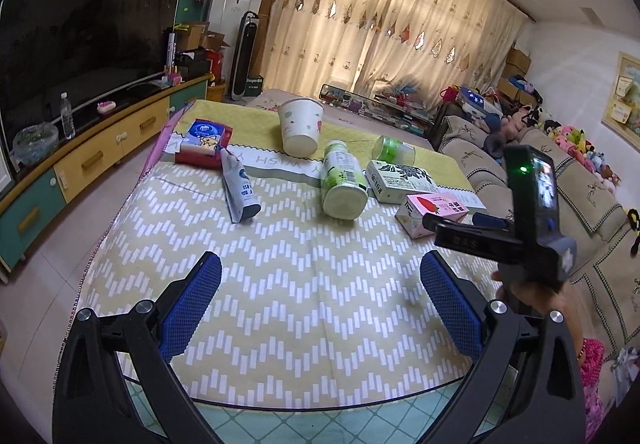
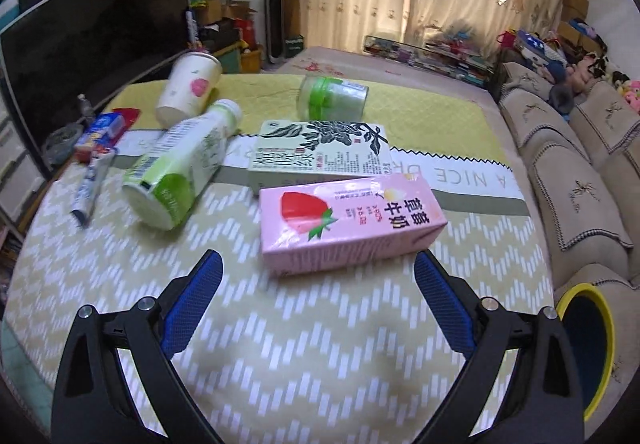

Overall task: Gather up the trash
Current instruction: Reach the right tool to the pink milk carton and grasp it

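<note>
Trash lies on a table with a yellow-and-white zigzag cloth [image 1: 280,284]. A pink strawberry milk carton [image 2: 348,220] lies flat just ahead of my right gripper [image 2: 318,272], which is open and empty. Behind the carton sit a green tea box [image 2: 320,156], a tipped green-and-white bottle [image 2: 180,168], a clear jar with a green lid [image 2: 332,96], a paper cup [image 2: 190,88] on its side and a squeezed tube [image 2: 92,184]. My left gripper [image 1: 320,280] is open over bare cloth, well short of the bottle [image 1: 342,180]. The right gripper's body [image 1: 532,212] shows at the right in the left wrist view.
A bin with a yellow rim [image 2: 588,344] stands low at the table's right edge, beside a beige sofa [image 2: 580,172]. A tissue pack [image 1: 206,140] lies at the table's far left. A TV [image 1: 80,44] on a cabinet runs along the left wall.
</note>
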The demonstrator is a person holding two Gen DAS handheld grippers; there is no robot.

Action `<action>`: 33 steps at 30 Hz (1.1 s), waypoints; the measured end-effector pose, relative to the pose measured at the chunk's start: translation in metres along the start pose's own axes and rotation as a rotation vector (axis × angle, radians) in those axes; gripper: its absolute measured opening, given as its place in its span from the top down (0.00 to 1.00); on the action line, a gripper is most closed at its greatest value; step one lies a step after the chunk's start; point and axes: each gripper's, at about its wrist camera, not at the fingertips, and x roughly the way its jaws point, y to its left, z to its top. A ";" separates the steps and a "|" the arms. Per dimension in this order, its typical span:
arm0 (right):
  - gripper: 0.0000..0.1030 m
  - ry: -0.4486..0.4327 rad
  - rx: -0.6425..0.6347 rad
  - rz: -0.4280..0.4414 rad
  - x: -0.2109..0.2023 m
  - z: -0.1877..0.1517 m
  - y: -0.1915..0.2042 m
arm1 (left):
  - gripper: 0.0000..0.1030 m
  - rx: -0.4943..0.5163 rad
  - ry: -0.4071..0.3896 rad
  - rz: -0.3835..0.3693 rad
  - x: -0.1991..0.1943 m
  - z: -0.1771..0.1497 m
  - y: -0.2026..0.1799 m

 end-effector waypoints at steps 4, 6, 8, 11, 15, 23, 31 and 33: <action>0.11 0.018 0.007 -0.033 0.012 0.004 -0.002 | 0.05 -0.010 0.011 -0.003 0.004 -0.002 0.004; 0.11 0.030 0.016 -0.045 0.017 0.004 -0.008 | 0.05 -0.014 0.016 -0.003 0.006 -0.003 0.005; 0.11 0.040 0.027 -0.049 0.020 0.002 -0.014 | 0.05 -0.017 0.021 -0.005 0.007 -0.003 0.006; 0.11 0.041 0.040 -0.055 0.016 -0.004 -0.029 | 0.05 -0.014 0.027 -0.007 0.011 -0.003 0.003; 0.11 0.047 0.066 -0.099 0.009 -0.017 -0.064 | 0.05 -0.003 0.038 -0.015 0.017 -0.004 -0.002; 0.11 0.031 0.205 -0.138 -0.010 -0.036 -0.128 | 0.05 0.024 0.057 -0.035 0.025 -0.006 -0.017; 0.11 -0.018 0.191 -0.002 -0.006 -0.022 -0.072 | 0.05 0.039 0.065 -0.050 0.028 -0.009 -0.026; 0.11 -0.012 0.191 0.007 0.003 -0.016 -0.057 | 0.05 0.032 0.068 -0.052 0.028 -0.009 -0.024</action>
